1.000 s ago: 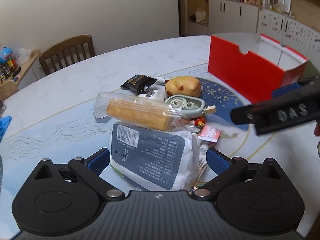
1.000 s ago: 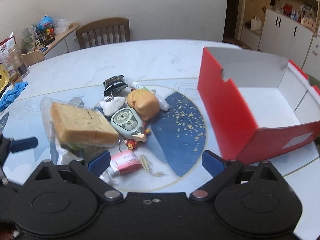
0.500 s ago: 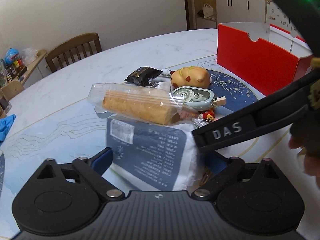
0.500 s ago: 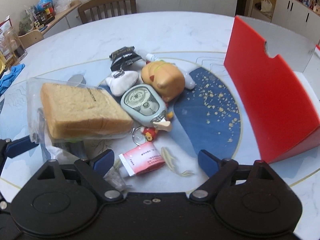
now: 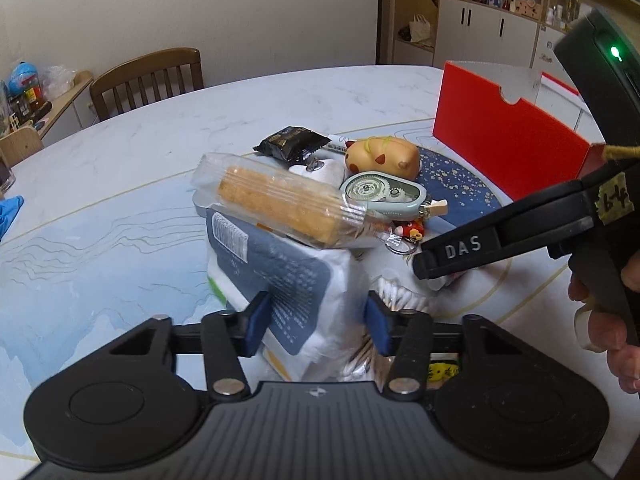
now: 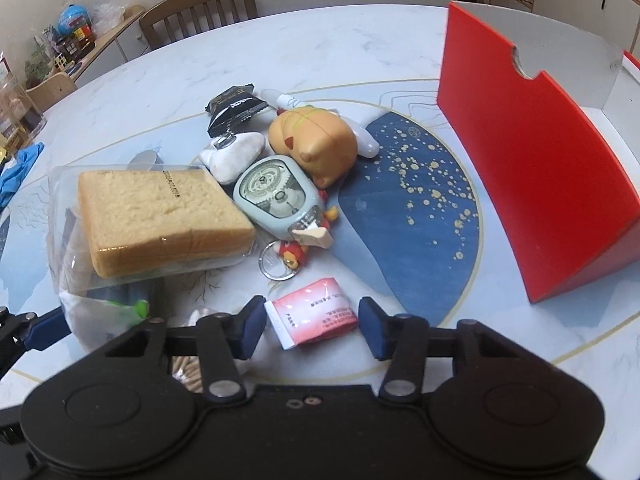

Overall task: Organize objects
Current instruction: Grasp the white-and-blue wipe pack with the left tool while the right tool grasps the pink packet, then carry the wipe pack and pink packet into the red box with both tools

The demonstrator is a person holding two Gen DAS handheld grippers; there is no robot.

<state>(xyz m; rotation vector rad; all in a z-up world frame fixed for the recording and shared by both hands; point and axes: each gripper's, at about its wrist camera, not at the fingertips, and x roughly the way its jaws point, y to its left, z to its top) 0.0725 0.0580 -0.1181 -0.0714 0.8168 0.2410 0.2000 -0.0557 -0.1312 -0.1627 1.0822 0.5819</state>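
A white-and-blue tissue pack (image 5: 288, 276) sits between the blue pads of my left gripper (image 5: 316, 324); the jaws are closing and both pads press its sides. A bagged slice of bread (image 5: 280, 208) rests on the pack's far end. My right gripper (image 6: 312, 326) is closing around a pink packet (image 6: 316, 312) lying on the table, and the pads touch its two edges. One right finger (image 5: 460, 256) crosses the left wrist view. An open red box (image 6: 532, 168) stands to the right.
Behind the packet lie a red keyring charm (image 6: 290, 256), a teal dispenser (image 6: 276, 196), an orange toy (image 6: 316, 144), a white charm (image 6: 232, 156), a black snack packet (image 6: 234, 106) and a white marker (image 6: 364, 140). Cotton swabs (image 5: 396, 300) lie beside the pack. A chair (image 5: 148, 76) stands behind.
Both grippers' jaws have closed in from wide open, the left onto the tissue pack, the right onto the pink packet. The right gripper came down toward the packet and entered the left view.
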